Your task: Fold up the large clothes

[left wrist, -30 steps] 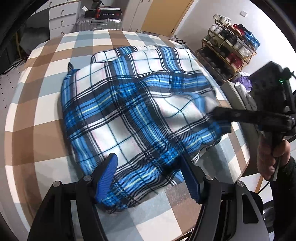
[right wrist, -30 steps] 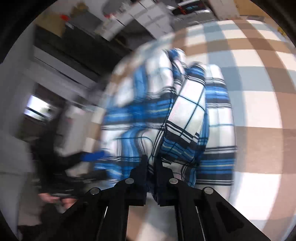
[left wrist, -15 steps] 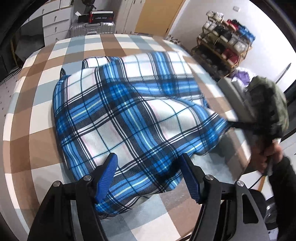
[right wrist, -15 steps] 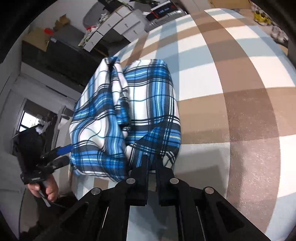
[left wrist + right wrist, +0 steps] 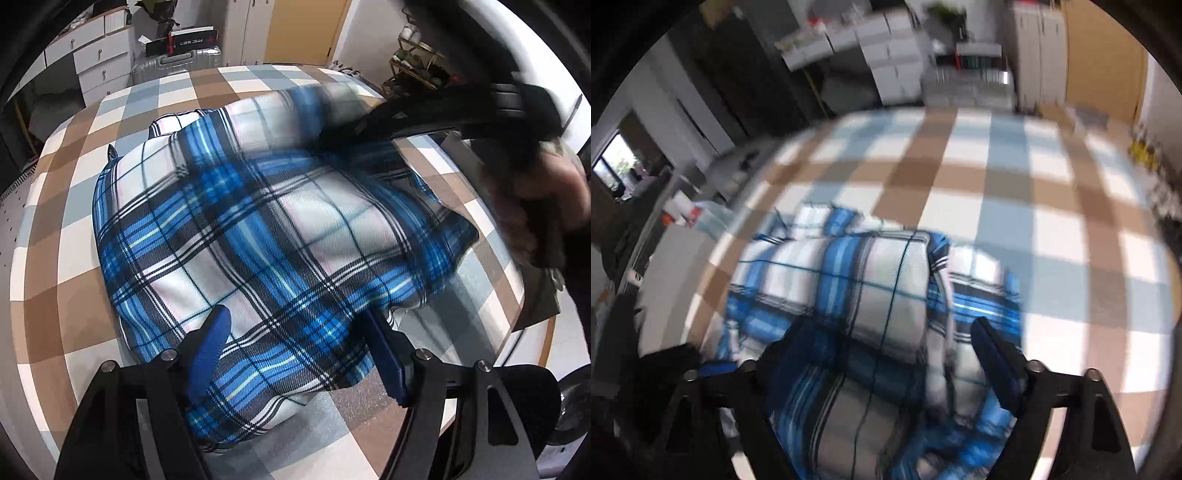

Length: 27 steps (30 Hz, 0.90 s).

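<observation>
Checked in brown, white and grey, the tablecloth (image 5: 66,236) is carrying the plaid garment (image 5: 236,236) near the edge closest to the person. Half a second ago the right gripper (image 5: 886,354) was pinching the cloth; now its fingers are spreading wide (the image is blurring), so that fold is probably being laid down. The left gripper (image 5: 299,343) is hovering with fingers spread over the near hem. The bundle's long axis is running from near-left to far-right.

You saw the blue, white and black plaid garment (image 5: 258,236) (image 5: 871,302) lying folded in rumpled, puffy layers on the brown, white and grey checked tabletop (image 5: 66,280).
</observation>
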{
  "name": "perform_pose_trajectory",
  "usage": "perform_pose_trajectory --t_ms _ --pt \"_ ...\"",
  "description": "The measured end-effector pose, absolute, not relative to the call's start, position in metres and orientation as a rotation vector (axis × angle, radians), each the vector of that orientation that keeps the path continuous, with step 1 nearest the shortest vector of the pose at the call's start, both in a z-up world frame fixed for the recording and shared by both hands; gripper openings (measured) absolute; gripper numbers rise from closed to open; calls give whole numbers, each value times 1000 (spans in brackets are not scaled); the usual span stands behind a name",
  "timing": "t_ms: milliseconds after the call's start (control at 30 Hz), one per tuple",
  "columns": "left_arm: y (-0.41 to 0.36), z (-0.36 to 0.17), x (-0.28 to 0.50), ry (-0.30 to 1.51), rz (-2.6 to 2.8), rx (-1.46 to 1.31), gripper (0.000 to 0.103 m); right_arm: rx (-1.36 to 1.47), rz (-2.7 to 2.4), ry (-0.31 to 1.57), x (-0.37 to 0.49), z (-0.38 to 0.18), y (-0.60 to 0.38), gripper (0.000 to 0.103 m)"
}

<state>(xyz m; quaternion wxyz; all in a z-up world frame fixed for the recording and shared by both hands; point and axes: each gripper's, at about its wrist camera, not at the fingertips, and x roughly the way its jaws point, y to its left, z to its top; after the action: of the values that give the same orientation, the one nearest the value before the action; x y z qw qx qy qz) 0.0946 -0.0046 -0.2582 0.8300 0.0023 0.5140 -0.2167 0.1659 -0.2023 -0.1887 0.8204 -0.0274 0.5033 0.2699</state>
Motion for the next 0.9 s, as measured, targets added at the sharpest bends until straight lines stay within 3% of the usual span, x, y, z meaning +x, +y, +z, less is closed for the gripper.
perform_pose_trajectory --t_ms 33,67,100,133,267,467,567,700,800,900 --pt "-1 -256 94 1084 -461 -7 69 -78 577 1124 173 -200 -194 31" --pt "1 -253 93 1076 -463 -12 69 -86 570 1134 174 -202 -192 29" --pt "2 -250 91 1063 -459 -10 69 -82 583 1097 169 -193 -194 17" --pt "1 -240 85 1006 -446 22 69 -70 616 1050 164 -181 -196 13" --pt "-22 -215 63 843 -467 157 69 -23 760 904 157 -146 -215 13" --pt "-27 -244 88 965 -407 173 69 96 594 1034 196 -180 -259 13" --pt "-22 -242 93 981 -418 146 69 236 540 1139 214 -220 -283 19" --pt "0 -221 90 972 -512 -16 69 186 540 1071 205 -229 -293 40" --pt "14 -202 82 887 -598 -181 69 106 519 1044 195 -223 -294 41" --pt "6 -213 94 961 -671 -263 69 -73 443 999 179 -196 -294 42"
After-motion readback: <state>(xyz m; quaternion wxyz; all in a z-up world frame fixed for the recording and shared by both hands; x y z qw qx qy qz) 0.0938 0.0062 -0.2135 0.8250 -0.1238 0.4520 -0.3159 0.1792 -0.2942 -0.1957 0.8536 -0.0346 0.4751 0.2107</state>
